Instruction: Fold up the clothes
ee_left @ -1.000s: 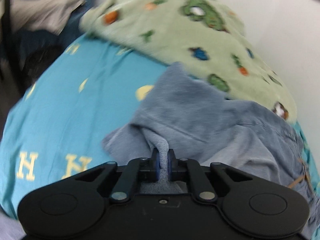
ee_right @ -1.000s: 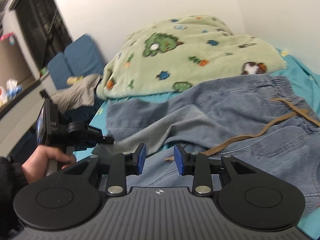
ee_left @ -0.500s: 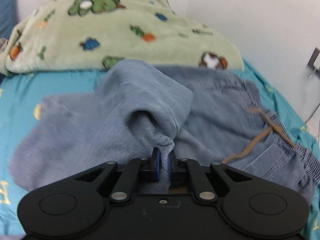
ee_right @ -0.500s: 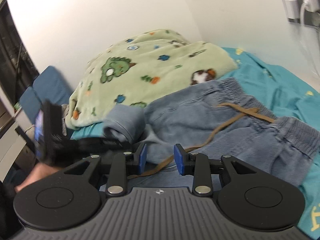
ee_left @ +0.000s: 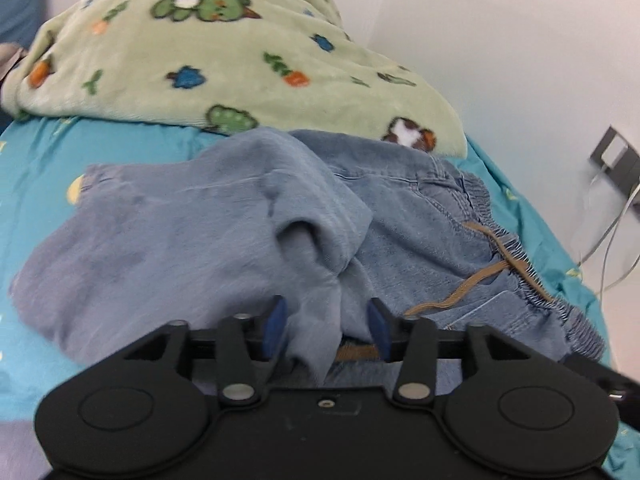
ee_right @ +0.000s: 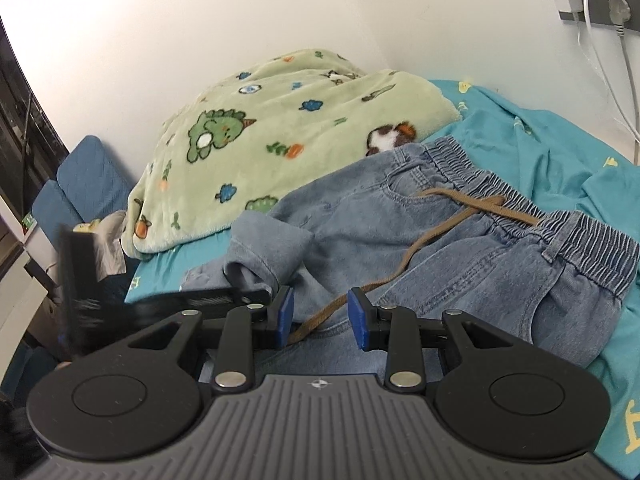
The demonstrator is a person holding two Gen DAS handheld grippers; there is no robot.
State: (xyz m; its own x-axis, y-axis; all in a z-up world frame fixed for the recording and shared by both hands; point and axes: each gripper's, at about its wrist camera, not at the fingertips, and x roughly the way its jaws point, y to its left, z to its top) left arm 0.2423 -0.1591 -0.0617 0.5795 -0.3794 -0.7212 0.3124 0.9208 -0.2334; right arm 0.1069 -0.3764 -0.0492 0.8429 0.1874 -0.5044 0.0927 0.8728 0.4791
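Across the middle of the bed (ee_right: 540, 152), on the teal sheet, my blue jeans (ee_left: 404, 216) lie spread out with the elastic waistband toward the wall-side edge and the brown drawstring (ee_right: 440, 220) trailing over the front. One leg (ee_left: 224, 216) is folded back over the rest, its cuff bunched into a soft roll near the middle. Behind them, toward the head of the bed, sits the green dinosaur blanket (ee_left: 208, 52), and the jeans' far edge is tucked just beside it.

My left claw (ee_left: 326, 328) has just been opening, so the jaws now stand partly apart with a fold of the denim leg still lying between them, pads not pressing on it.

My right claw (ee_right: 320, 316) hangs over the front of the jeans, jaws partly apart and gripping nothing, with a bit of drawstring showing in the gap below. From that view I also see the left tool as a dark blur off to the left edge of the bed.
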